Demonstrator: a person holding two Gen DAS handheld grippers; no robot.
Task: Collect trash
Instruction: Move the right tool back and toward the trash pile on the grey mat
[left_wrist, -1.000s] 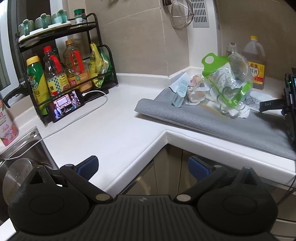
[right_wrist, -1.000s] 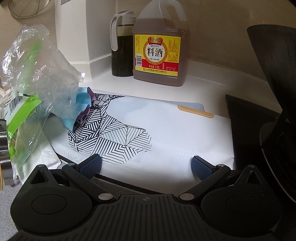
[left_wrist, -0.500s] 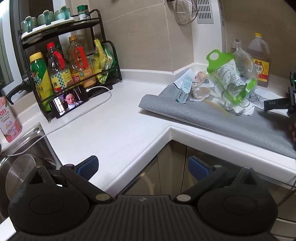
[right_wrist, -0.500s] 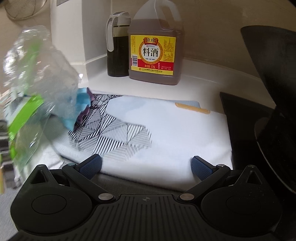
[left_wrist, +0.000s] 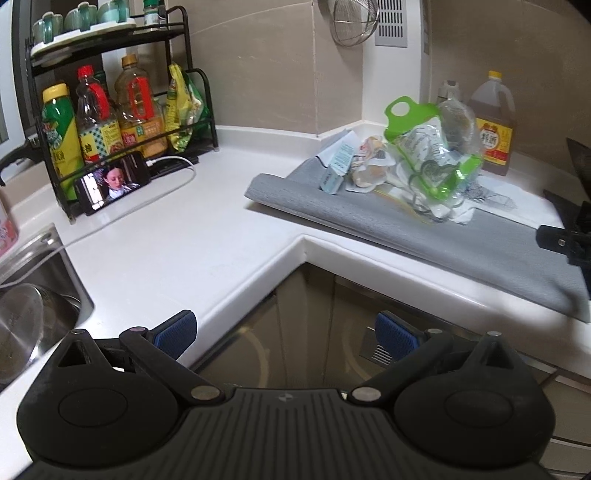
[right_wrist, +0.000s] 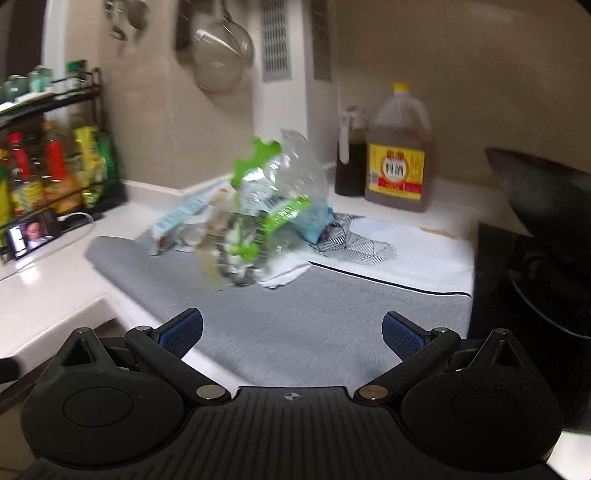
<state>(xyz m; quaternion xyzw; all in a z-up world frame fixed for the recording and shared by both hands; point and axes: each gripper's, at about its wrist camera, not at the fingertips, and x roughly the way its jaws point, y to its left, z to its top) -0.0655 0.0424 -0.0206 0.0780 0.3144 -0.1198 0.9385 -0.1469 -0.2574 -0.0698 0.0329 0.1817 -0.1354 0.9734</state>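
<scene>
A heap of trash lies on a grey mat (left_wrist: 436, 236) (right_wrist: 295, 314): a clear plastic bag with green trim (left_wrist: 432, 151) (right_wrist: 266, 210), crumpled wrappers (left_wrist: 369, 166), a small light-blue carton (left_wrist: 338, 162) (right_wrist: 181, 218) and white paper (right_wrist: 284, 273). A white bag with a black line pattern (right_wrist: 373, 247) (left_wrist: 491, 194) lies behind the heap. My left gripper (left_wrist: 286, 332) hangs open off the counter corner, well short of the heap. Over the mat's near edge, my right gripper (right_wrist: 291, 330) is open and empty. Its black body (left_wrist: 565, 240) shows at the right edge of the left wrist view.
A black rack of sauce bottles (left_wrist: 110, 110) stands at the back left with a phone (left_wrist: 110, 182) on a white cable. A steel sink (left_wrist: 33, 314) is at the left. A brown jug (right_wrist: 399, 166) (left_wrist: 493, 122), dark bottle (right_wrist: 351, 158) and black wok (right_wrist: 546, 229) sit at the right.
My right gripper has pulled back and up from over the patterned bag, so the whole mat and heap now show. The left gripper drifted slightly back and left.
</scene>
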